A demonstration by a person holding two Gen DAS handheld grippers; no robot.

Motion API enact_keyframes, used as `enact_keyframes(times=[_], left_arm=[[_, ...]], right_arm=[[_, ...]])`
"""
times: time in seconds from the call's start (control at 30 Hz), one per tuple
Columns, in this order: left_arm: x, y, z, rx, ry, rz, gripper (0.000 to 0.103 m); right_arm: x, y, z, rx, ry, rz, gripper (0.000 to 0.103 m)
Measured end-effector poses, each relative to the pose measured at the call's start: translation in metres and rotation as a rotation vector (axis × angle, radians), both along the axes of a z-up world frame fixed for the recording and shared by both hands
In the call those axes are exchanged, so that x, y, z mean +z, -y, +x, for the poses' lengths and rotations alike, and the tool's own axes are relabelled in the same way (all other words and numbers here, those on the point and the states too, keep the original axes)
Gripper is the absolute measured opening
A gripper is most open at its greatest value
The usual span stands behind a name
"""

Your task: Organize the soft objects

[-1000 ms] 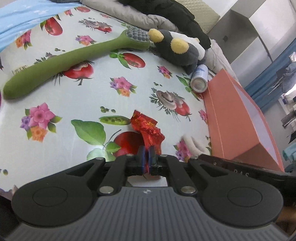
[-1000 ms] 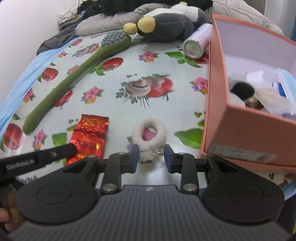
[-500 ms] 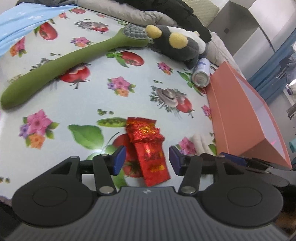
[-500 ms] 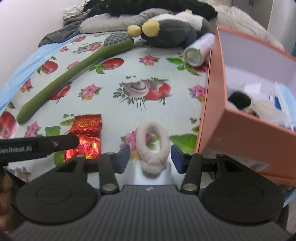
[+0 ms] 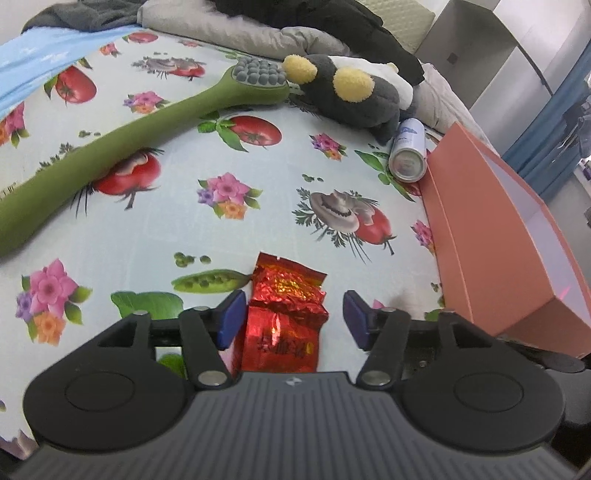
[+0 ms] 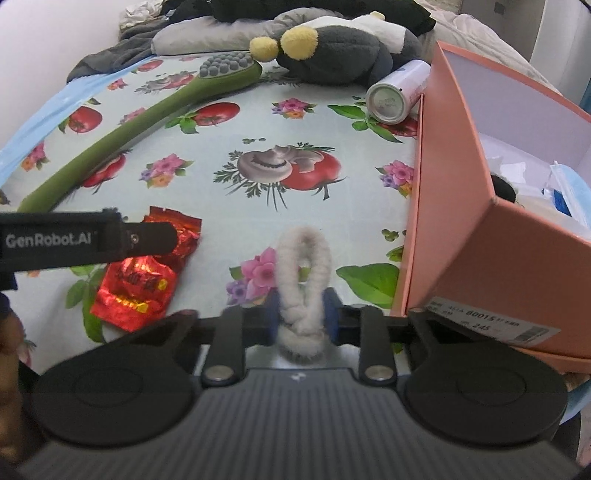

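Observation:
A crinkled red foil packet (image 5: 286, 317) lies on the flowered cloth between the open fingers of my left gripper (image 5: 293, 317); it also shows in the right wrist view (image 6: 142, 280). My right gripper (image 6: 301, 319) is shut on a fluffy white scrunchie (image 6: 303, 273), squeezing its near end. A long green plush brush (image 5: 122, 147) lies at the left, also in the right wrist view (image 6: 147, 122). A dark plush toy with yellow ears (image 5: 351, 96) sits at the back, also in the right wrist view (image 6: 332, 48).
An open salmon-pink box (image 6: 454, 221) stands at the right with soft items inside; it also shows in the left wrist view (image 5: 491, 236). A white can (image 6: 397, 92) lies beside it. Pillows and dark clothes (image 5: 258, 29) line the back.
My left gripper opened and let go of the red packet, which now lies flat. My right gripper opened wider, then closed on the white scrunchie.

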State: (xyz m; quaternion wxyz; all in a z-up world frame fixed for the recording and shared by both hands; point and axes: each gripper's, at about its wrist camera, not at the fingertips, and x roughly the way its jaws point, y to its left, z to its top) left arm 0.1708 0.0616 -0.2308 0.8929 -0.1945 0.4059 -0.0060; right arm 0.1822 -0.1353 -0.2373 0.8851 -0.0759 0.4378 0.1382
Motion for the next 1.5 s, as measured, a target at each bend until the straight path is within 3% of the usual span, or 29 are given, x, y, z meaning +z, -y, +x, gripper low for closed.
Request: enact_keyframes(times=[0.53,0.63,0.7,0.9,1.5], left_arm=[[-0.007,0.011,0.016,-0.093,0.006,0.142,0.070],[-0.010,0.017,0.018,-0.130,-0.001,0.147,0.067],[-0.011,0.022,0.017,-0.137,0.005,0.168,0.059],[-0.009,0.026,0.011,-0.127,0.023,0.193,0.059],[0.052,0.024,-0.028,-0.059,0.131,0.162,0.058]], right_arm=[[-0.002,0.000,0.004,0.011,-0.005,0.024,0.020],[-0.002,-0.001,0.005,0.012,-0.005,0.027,0.020],[-0.002,-0.001,0.005,0.014,-0.005,0.028,0.020],[0.000,0.000,0.004,0.016,-0.003,0.034,0.020],[0.052,0.005,-0.015,0.034,0.090,0.108,0.016]])
